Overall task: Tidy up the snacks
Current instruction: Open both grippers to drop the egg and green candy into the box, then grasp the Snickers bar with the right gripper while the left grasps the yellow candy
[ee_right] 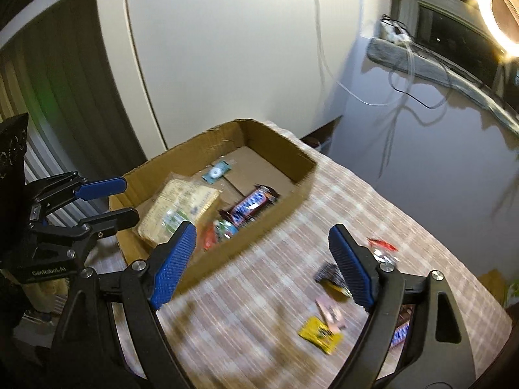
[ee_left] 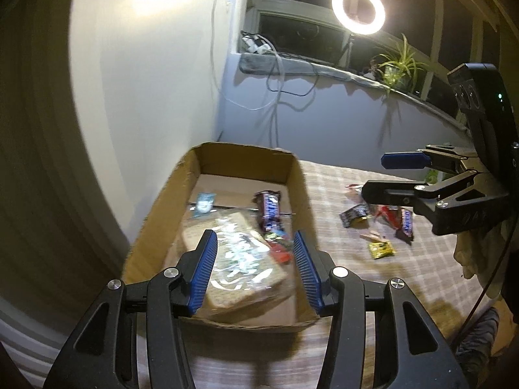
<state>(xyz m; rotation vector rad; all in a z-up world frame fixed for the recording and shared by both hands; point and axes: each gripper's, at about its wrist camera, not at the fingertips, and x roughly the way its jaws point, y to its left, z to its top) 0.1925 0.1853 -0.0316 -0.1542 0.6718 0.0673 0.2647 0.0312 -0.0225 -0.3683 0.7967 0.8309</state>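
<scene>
An open cardboard box (ee_left: 301, 188) (ee_right: 201, 149) stands on the checked tablecloth. Inside lie a clear pack of crackers (ee_left: 240, 259) (ee_right: 181, 204), a Snickers bar (ee_left: 269, 210) (ee_right: 253, 207), a small teal packet (ee_left: 204, 204) (ee_right: 217, 171) and a red wrapper (ee_left: 279, 253) (ee_right: 209, 238). My left gripper (ee_left: 253, 243) (ee_right: 129, 199) hangs open over the box's near end, its pads clear of the crackers below. My right gripper (ee_right: 262, 230) (ee_left: 373, 175) is open and empty above the cloth, right of the box. Loose on the cloth are a yellow packet (ee_left: 381, 249) (ee_right: 319, 334), a second Snickers (ee_left: 407, 223) and a dark wrapper (ee_left: 355, 214) (ee_right: 327, 272).
The box sits at the table's left corner by a white wall. Behind the table is a windowsill (ee_left: 324, 68) with a plant (ee_left: 397, 64), cables (ee_left: 275, 74) and a lit ring light (ee_left: 358, 9). A pink packet (ee_right: 331, 311) and a red one (ee_right: 382, 243) lie among the loose snacks.
</scene>
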